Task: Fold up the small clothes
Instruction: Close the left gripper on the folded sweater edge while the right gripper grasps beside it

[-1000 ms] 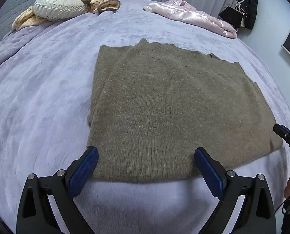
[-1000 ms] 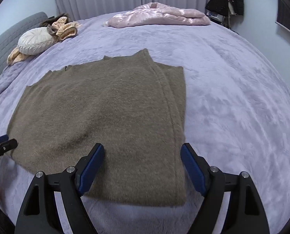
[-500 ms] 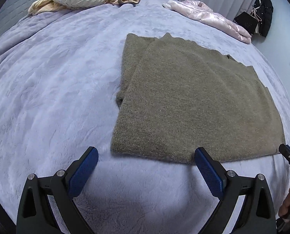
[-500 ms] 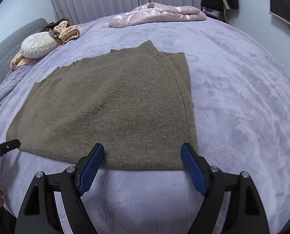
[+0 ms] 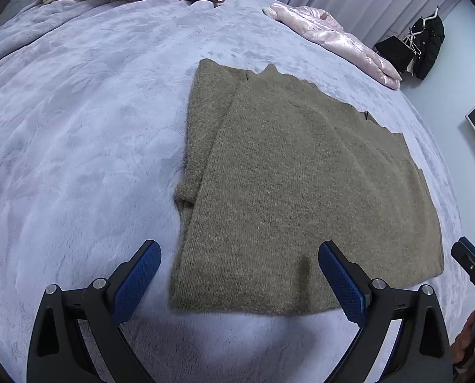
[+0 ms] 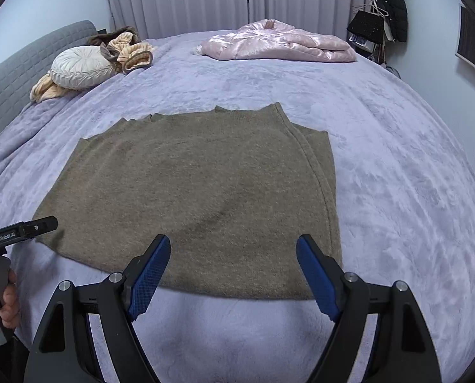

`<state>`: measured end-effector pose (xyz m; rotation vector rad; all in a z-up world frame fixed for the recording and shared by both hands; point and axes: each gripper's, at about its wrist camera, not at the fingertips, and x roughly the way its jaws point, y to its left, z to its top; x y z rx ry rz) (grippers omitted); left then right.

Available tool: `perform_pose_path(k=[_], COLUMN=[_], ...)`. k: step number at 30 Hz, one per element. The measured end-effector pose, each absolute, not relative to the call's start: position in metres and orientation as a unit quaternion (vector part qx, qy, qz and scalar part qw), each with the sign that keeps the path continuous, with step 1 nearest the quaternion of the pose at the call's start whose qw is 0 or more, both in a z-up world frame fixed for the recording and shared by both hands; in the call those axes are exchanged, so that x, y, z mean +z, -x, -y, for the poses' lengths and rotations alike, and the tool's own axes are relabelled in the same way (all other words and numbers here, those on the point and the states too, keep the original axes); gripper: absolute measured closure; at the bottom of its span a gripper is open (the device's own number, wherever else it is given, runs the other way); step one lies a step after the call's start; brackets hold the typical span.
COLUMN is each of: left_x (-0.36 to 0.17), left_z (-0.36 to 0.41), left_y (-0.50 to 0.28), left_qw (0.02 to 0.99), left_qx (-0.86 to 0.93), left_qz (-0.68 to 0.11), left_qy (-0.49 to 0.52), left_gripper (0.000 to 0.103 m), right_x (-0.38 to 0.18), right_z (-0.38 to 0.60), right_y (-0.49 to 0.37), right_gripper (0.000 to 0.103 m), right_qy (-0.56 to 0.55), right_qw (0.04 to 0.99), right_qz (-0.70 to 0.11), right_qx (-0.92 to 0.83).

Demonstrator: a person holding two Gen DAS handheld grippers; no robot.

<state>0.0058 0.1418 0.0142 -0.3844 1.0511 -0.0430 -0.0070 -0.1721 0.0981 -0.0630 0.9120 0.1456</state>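
1. An olive-brown knitted sweater (image 5: 294, 185) lies flat on the lavender plush bedspread (image 5: 77, 134), roughly in the middle of the bed, with one side folded inward so a narrow strip lies along that edge.
2. The left gripper (image 5: 239, 276) hovers at the sweater's near hem, its blue-padded fingers (image 5: 138, 277) spread wide and holding nothing; one fingertip is off the sweater's corner over bare bedspread, the other over the knit.
3. The right gripper (image 6: 232, 271) hangs over the same near hem further along, its fingers (image 6: 315, 276) also wide apart and empty.
4. Beyond the sweater's far edge, a shiny pink puffer jacket (image 6: 279, 43) lies crumpled on the bedspread.
5. Also past the sweater, toward the grey headboard (image 6: 20, 73), sit a round cream cushion (image 6: 80, 67) and a bundle of peach-coloured clothing (image 6: 132, 52) touching it.
6. Dark garments (image 6: 390, 3) hang on a rack by the wall, well apart from the sweater.
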Motion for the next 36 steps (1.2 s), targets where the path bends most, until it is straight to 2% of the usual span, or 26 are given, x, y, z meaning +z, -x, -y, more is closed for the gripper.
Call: perform_pose_path(k=[5, 13, 23, 30, 36], left_x=[0.008, 0.002, -0.006, -0.005, -0.011], left_z=[-0.143, -0.172, -0.194, -0.215, -0.187], left_y=[-0.014, -0.005, -0.015, -0.007, -0.038], left_qw=[0.843, 0.834, 0.812, 0.805, 0.8], left_qx=[-0.053, -0.124, -0.189, -0.207, -0.206], left_qz=[-0.506, -0.478, -0.449, -0.424, -0.465], left_qy=[0.178, 0.245, 0.32, 0.36, 0.317], left_gripper=[0.004, 0.004, 0.004, 0.004, 0.004], right_x=[0.11, 0.109, 0.065, 0.039, 0.017], right_z=[0.14, 0.062, -0.069, -0.127, -0.147], right_y=[-0.012, -0.057, -0.158, -0.192, -0.198], right_gripper=[0.019, 0.019, 0.019, 0.019, 0.019], right_qy=[0.038, 0.065, 0.063, 0.095, 0.14], right_qw=[0.892, 0.869, 0.799, 0.768, 0.749], right_qz=[-0.442, -0.472, -0.572, -0.614, -0.632], right_qx=[0.085, 0.131, 0.172, 0.156, 0.141])
